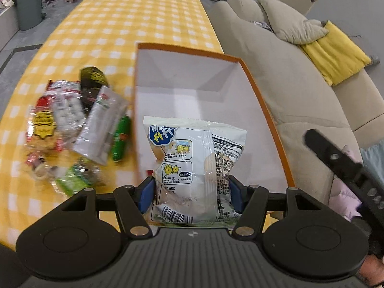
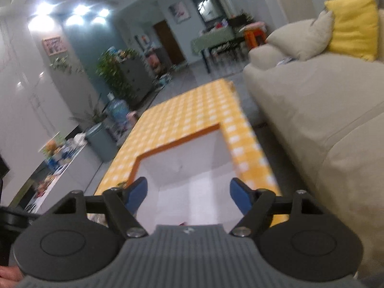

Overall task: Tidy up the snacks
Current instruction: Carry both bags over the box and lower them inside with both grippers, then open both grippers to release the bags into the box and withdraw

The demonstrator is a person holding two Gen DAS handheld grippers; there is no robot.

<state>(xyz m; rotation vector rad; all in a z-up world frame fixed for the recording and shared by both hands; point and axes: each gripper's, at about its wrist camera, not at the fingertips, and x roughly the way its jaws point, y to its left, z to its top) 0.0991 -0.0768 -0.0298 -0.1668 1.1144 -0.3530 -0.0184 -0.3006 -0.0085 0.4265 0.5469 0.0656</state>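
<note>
My left gripper [image 1: 190, 192] is shut on a white snack bag [image 1: 192, 158] with blue lettering and yellow cartoon figures. It holds the bag over the near end of an orange-rimmed white box [image 1: 264, 110]. The box interior looks bare past the bag. A pile of loose snack packets [image 1: 76, 129] lies on the yellow checked tablecloth [image 1: 120, 24] left of the box. My right gripper [image 2: 189, 196] is open and empty above the same box [image 2: 177, 141]. Part of the right gripper's body shows at the right edge of the left wrist view [image 1: 340, 163].
A beige sofa [image 1: 300, 96] with a yellow cushion [image 1: 336, 50] runs along the table's right side. A grey bin [image 1: 28, 7] stands on the floor past the table's far left corner. The right wrist view shows plants and a cabinet [image 2: 129, 76] across the room.
</note>
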